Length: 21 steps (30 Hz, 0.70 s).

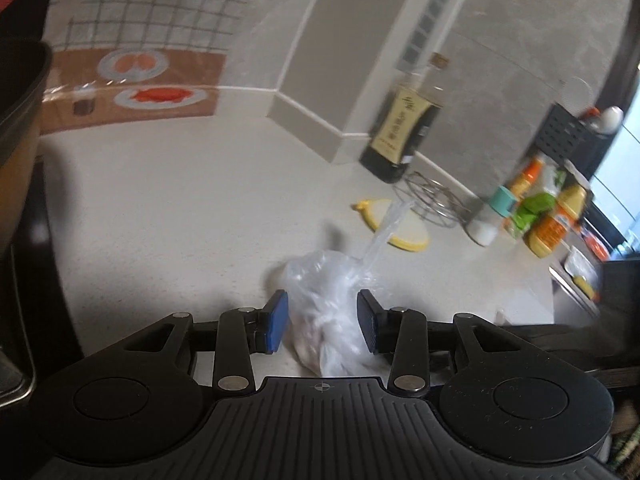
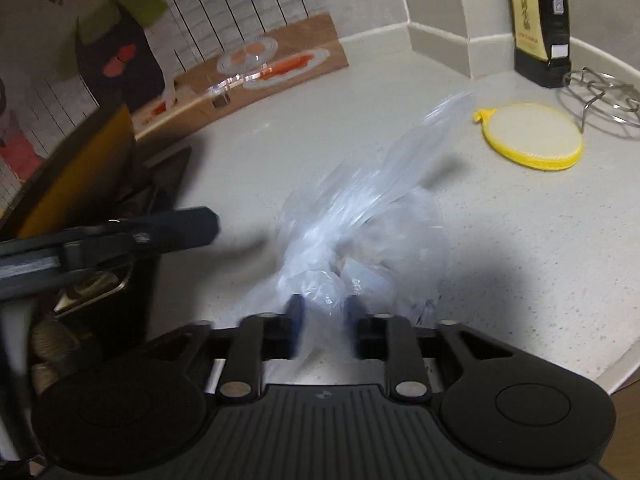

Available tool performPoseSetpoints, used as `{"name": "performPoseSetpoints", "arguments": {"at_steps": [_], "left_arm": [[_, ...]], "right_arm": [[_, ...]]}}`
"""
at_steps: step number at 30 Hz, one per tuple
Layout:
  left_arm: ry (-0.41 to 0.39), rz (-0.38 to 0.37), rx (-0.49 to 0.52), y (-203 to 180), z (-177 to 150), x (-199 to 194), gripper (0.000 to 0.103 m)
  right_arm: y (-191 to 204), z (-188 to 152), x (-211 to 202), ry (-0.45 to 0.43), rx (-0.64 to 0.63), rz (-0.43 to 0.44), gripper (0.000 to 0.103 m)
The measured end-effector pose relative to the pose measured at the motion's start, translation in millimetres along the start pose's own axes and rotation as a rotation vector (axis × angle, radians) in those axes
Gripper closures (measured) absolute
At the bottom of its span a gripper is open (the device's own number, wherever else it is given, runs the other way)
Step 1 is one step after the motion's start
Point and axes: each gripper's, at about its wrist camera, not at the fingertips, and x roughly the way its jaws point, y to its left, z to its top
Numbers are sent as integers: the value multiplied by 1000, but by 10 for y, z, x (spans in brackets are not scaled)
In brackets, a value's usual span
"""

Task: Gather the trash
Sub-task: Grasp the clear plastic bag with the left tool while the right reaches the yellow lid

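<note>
A crumpled clear plastic bag [image 1: 332, 300] with white trash inside lies on the pale speckled counter [image 1: 180, 208]. My left gripper [image 1: 322, 320] is open, its blue pads on either side of the bag without pinching it. In the right wrist view the same bag [image 2: 360, 232] stretches away from my right gripper [image 2: 322, 316], whose blue pads are closed on a bunched part of the plastic. The left gripper's finger [image 2: 176, 228] shows at the left of that view, beside the bag.
A yellow-rimmed round pad [image 2: 532, 136], a wire trivet [image 2: 600, 92] and a dark sauce bottle [image 1: 404, 128] stand beyond the bag. Seasoning bottles [image 1: 532, 212] crowd the right. A dark pot and stove edge [image 2: 80, 184] are at the left.
</note>
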Motion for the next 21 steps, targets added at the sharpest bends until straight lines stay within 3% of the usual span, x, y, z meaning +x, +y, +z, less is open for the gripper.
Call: {"name": "performPoseSetpoints", "arguments": {"at_steps": [1,2,5,8,10,12,19,21], "left_arm": [[4,5,-9,21,15,23,61],[10,9,-14,26,28,53,61],[17,1,7,-31,46,134,61],[31,-29,46,-162,41,244,61],[41,-10,108,-268,11,326,61],[54,18,159,-333,-17,414,61],[122,79,199,-306,-63,645,61],[130,83,199,-278,-75,666,61]], "right_arm": [[-22,21,-83,-40,-11,-16,46],[-63,50,-164,-84,-18,-37,43],[-297,172,-352,-203,31,-121,40],[-524,375,-293,-264,49,-268,35],[-668,543,-98,-264,17,-366,35],[-872,697,101,-227,28,-411,35],[-1611,1032,731,-152,281,-421,35],[-1713,1021,804,-131,310,-395,41]]}}
